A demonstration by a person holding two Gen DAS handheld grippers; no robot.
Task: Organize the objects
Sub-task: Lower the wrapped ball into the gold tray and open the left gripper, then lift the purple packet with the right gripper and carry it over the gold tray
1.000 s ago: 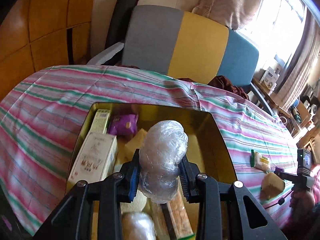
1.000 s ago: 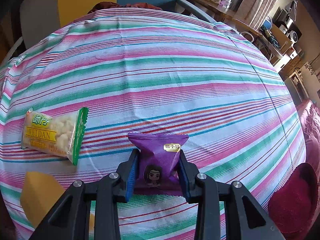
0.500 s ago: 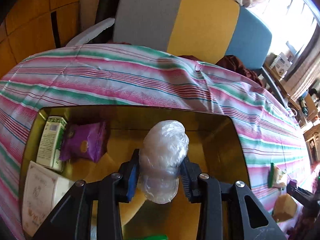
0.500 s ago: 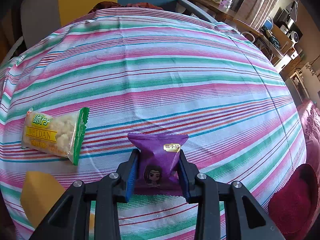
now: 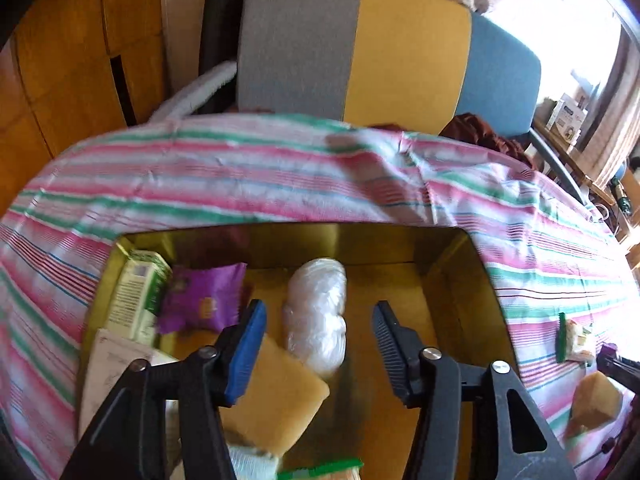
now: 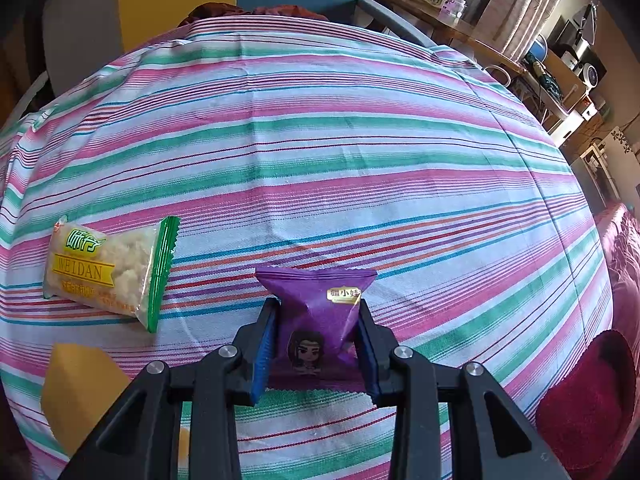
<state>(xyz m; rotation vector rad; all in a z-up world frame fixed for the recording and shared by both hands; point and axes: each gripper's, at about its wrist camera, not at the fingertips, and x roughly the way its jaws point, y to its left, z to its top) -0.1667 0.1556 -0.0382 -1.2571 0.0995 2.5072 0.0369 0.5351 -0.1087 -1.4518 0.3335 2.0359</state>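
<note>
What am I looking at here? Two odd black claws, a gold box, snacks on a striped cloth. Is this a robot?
No robot: a person holds a pair of tongs in each hand, each with a camera looking along its fingers. The left view looks into a gold tin on the striped tablecloth. The left tongs are opening, and the clear-wrapped bundle lies loose between them in the tin, beside a purple packet and a green carton. The right view shows the right tongs shut on a purple snack packet; a WEIDAN packet lies nearby.
</note>
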